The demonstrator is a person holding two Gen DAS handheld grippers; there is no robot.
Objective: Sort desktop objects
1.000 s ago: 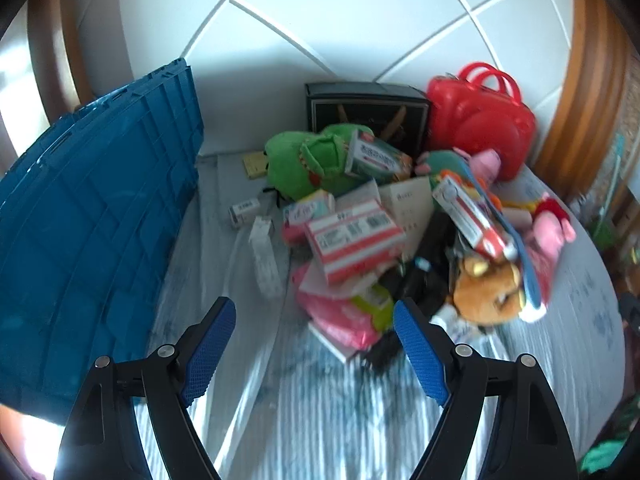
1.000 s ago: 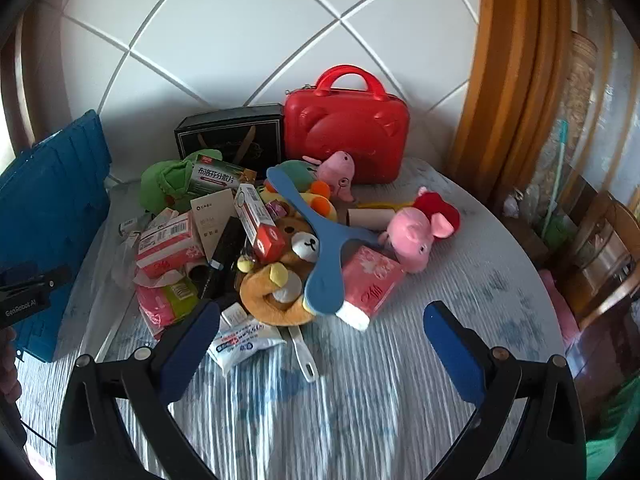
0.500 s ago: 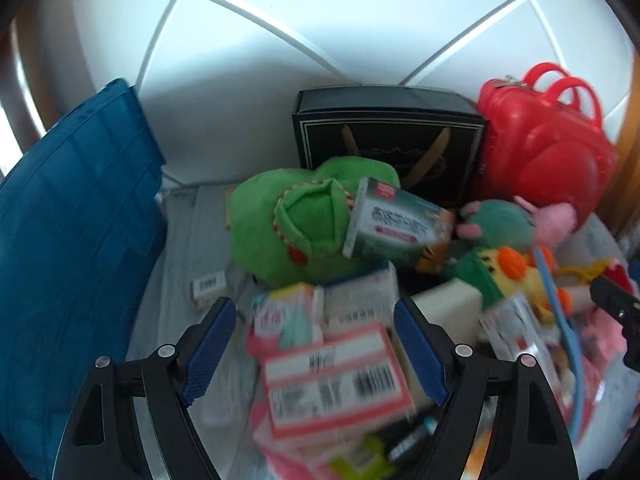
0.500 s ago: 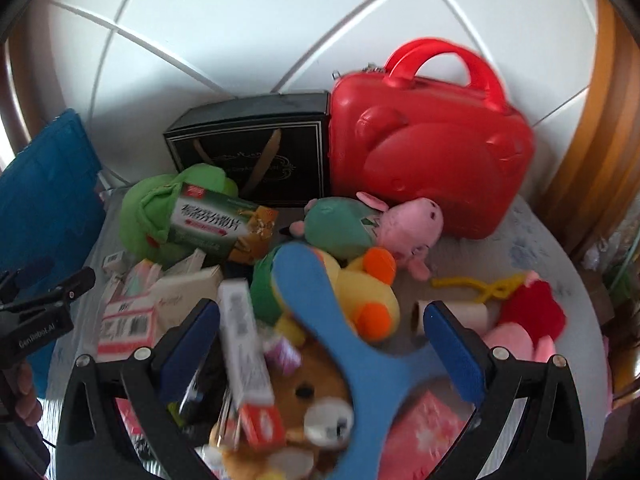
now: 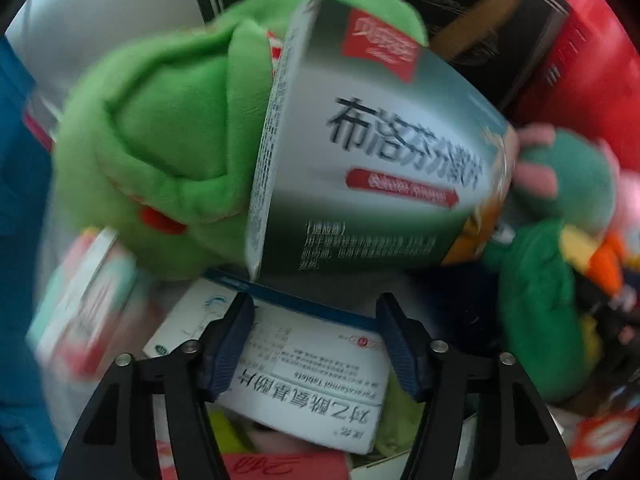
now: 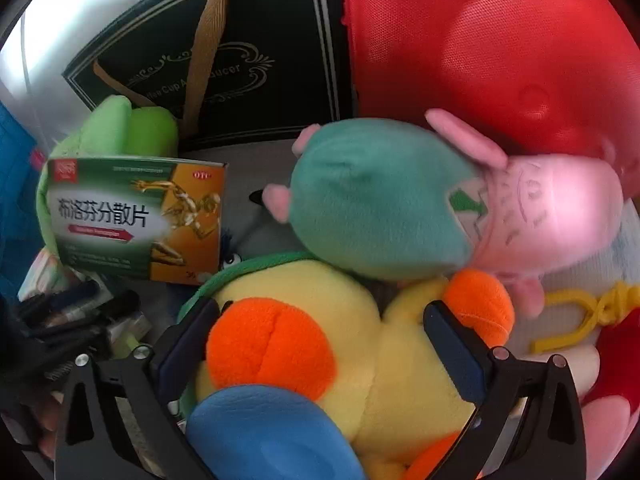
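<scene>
A pile of desktop objects fills both views. In the left wrist view a green-and-white medicine box (image 5: 372, 168) leans on a green plush (image 5: 172, 136), just beyond my left gripper (image 5: 316, 332). The gripper is open, its fingers either side of a white tablet box (image 5: 316, 384) below. In the right wrist view my right gripper (image 6: 320, 344) is open, its fingers straddling a yellow duck plush (image 6: 380, 360) with an orange beak. A pink pig plush in a teal dress (image 6: 400, 200) lies just beyond. The medicine box (image 6: 136, 216) shows at left.
A black gift box (image 6: 224, 60) and a red case (image 6: 500, 52) stand behind the pile. A blue crate (image 5: 16, 200) is at far left. A blue paddle-shaped item (image 6: 264, 436) lies under the right gripper. A yellow cord (image 6: 580, 316) lies at right.
Both grippers have moved forward and down into the pile. The left now sits close under the medicine box. The right now straddles the duck plush. Both jaws look narrower than before.
</scene>
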